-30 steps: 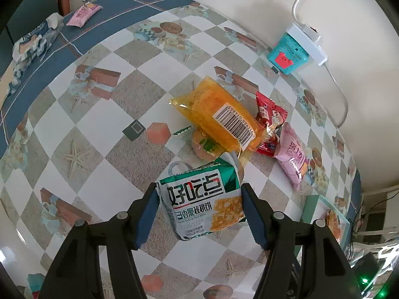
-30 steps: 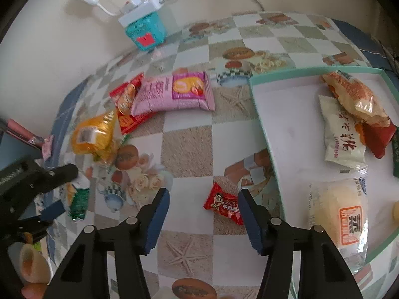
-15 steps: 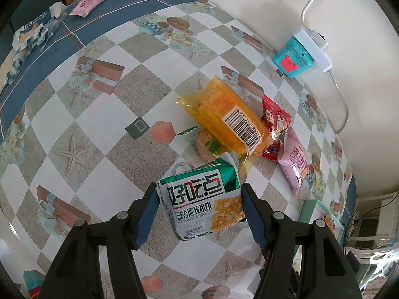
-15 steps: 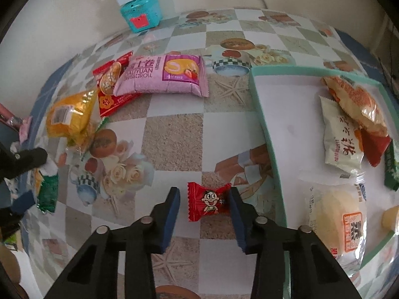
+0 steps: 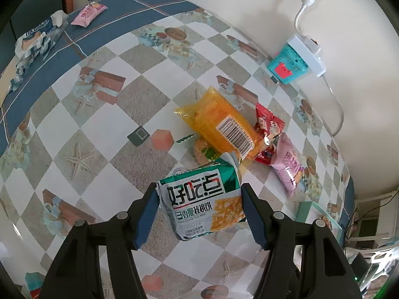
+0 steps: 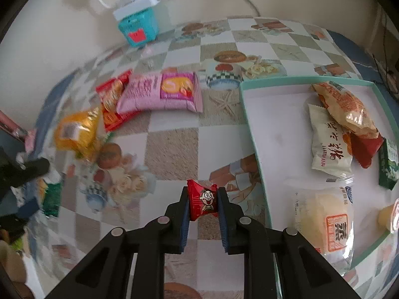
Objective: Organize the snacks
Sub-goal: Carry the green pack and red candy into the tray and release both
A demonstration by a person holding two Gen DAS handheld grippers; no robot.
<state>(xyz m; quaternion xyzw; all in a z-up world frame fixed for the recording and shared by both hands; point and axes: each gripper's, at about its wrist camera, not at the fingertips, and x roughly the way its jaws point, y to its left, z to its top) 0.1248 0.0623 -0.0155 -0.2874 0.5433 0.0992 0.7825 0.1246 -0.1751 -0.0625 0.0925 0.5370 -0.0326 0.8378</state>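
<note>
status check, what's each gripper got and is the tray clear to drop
Left hand-held gripper shut on green biscuit pack. Right hand-held gripper shut on red candy. Tray beside it, near side bare.

The left gripper [image 5: 199, 210] points steeply down at the checked tablecloth [image 5: 82, 134], its blue pads [image 5: 147, 214] pressed against both sides of a green-and-white biscuit packet [image 5: 203, 205] held above the cloth. The right gripper [image 6: 203, 205] also tilts steeply down over the same cloth, jaws drawn close together and clamped on a small red candy packet [image 6: 203, 201]. In the right wrist view, the left gripper appears blurred at the cloth's left edge.
</note>
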